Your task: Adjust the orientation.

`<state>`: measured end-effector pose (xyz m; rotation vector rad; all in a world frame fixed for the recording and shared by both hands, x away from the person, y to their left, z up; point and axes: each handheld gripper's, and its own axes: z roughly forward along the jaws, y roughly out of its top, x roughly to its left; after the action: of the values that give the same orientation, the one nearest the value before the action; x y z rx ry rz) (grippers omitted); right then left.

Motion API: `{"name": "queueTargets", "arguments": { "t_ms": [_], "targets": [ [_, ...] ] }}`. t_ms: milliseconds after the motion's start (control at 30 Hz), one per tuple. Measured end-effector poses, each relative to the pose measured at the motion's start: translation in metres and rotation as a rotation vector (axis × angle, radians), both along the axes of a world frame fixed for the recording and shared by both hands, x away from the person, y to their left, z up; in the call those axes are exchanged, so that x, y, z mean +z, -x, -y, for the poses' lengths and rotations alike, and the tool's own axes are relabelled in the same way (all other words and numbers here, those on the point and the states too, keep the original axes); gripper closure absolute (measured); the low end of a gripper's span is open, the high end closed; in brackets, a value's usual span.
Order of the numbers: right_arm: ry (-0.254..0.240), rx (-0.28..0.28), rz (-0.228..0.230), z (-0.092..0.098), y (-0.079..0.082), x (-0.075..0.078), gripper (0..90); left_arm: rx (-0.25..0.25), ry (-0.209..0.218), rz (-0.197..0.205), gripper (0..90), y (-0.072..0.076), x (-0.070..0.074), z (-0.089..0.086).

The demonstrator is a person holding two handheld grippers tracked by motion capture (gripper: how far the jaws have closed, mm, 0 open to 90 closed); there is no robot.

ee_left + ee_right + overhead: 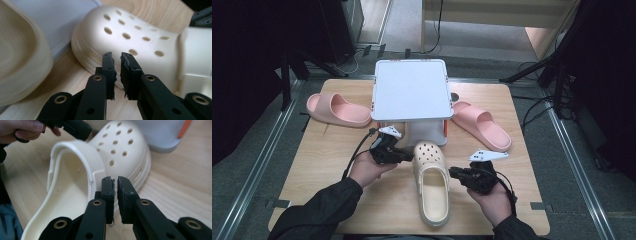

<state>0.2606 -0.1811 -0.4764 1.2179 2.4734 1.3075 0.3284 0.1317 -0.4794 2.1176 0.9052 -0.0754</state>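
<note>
Two tongs, left and right, flank the cream clog, each slightly parted, pinching nothing.

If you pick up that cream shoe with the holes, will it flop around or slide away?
The cream clog is probably springy rather than floppy: its thick moulded walls hold their shape. It looks light, being hollow and full of holes. Lying flat on its sole on the wooden table, it shouldn't roll, though a push might slide it.

At frame centre the cream clog looks like matt, smooth moulded foam, the table below it pale, satiny wood grain, and the pink slides at left and right equally matt foam.
</note>
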Motion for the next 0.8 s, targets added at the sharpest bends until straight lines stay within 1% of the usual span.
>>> {"name": "queueTargets", "arguments": {
  "t_ms": [33, 100, 133, 167, 200, 267, 400, 467, 500, 533, 567, 600, 633, 667, 700, 733, 767, 800],
  "targets": [
    [-0.033, -0.029, 0.031, 0.005, 0.005, 0.007, 76.2, -0.002, 0.018, 0.013, 80.9, 0.002, 0.01, -0.004],
    [-0.056, -0.04, 0.044, 0.006, 0.009, 0.011, 70.0, -0.009, 0.04, 0.03, 80.8, 0.005, 0.024, -0.011],
    [-0.065, -0.045, 0.052, 0.007, 0.012, 0.013, 66.8, -0.011, 0.046, 0.037, 80.9, 0.006, 0.029, -0.013],
    [-0.069, -0.052, 0.052, 0.006, 0.014, 0.014, 64.4, -0.011, 0.046, 0.037, 80.9, 0.006, 0.029, -0.013],
    [-0.075, -0.061, 0.055, 0.005, 0.017, 0.013, 60.6, -0.009, 0.058, 0.048, 81.1, 0.007, 0.039, -0.019],
    [-0.079, -0.064, 0.044, 0.003, 0.019, 0.012, 59.6, -0.007, 0.052, 0.053, 81.4, 0.006, 0.05, -0.024],
    [-0.036, -0.062, 0.044, -0.006, 0.025, 0.007, 54.9, 0.003, 0.057, 0.078, 81.7, 0.002, 0.066, -0.034],
    [-0.032, -0.066, 0.034, -0.009, 0.026, 0.003, 54.8, 0.017, 0.054, 0.085, 82.1, -0.003, 0.075, -0.039],
    [-0.033, -0.072, 0.028, -0.01, 0.026, 0.001, 54.7, 0.025, 0.062, 0.086, 82.3, -0.007, 0.08, -0.043],
    [-0.028, -0.077, 0.017, -0.012, 0.026, -0.002, 54.2, 0.033, 0.061, 0.091, 82.5, -0.009, 0.083, -0.045],
    [-0.028, -0.079, 0.013, -0.013, 0.026, -0.005, 54.1, 0.045, 0.059, 0.087, 82.8, -0.013, 0.088, -0.049],
    [-0.019, -0.084, 0.0, -0.015, 0.026, -0.007, 54.2, 0.052, 0.059, 0.087, 83.3, -0.016, 0.092, -0.052],
    [-0.014, -0.083, -0.005, -0.016, 0.025, -0.009, 54.2, 0.052, 0.059, 0.087, 83.6, -0.016, 0.092, -0.052],
    [-0.003, -0.081, -0.003, -0.017, 0.024, -0.011, 54.2, 0.057, 0.056, 0.093, 84.0, -0.022, 0.098, -0.056],
    [-0.003, -0.081, -0.003, -0.017, 0.024, -0.011, 54.2, 0.057, 0.056, 0.093, 84.4, -0.022, 0.098, -0.056],
    [0.009, -0.086, -0.008, -0.02, 0.022, -0.013, 54.1, 0.072, 0.061, 0.103, 84.8, -0.028, 0.105, -0.06],
    [0.009, -0.086, -0.008, -0.02, 0.022, -0.013, 54.1, 0.072, 0.061, 0.103, 85.0, -0.028, 0.105, -0.06],
    [0.02, -0.089, -0.015, -0.024, 0.02, -0.016, 53.5, 0.087, 0.064, 0.104, 84.7, -0.036, 0.11, -0.063]
  ]
}}
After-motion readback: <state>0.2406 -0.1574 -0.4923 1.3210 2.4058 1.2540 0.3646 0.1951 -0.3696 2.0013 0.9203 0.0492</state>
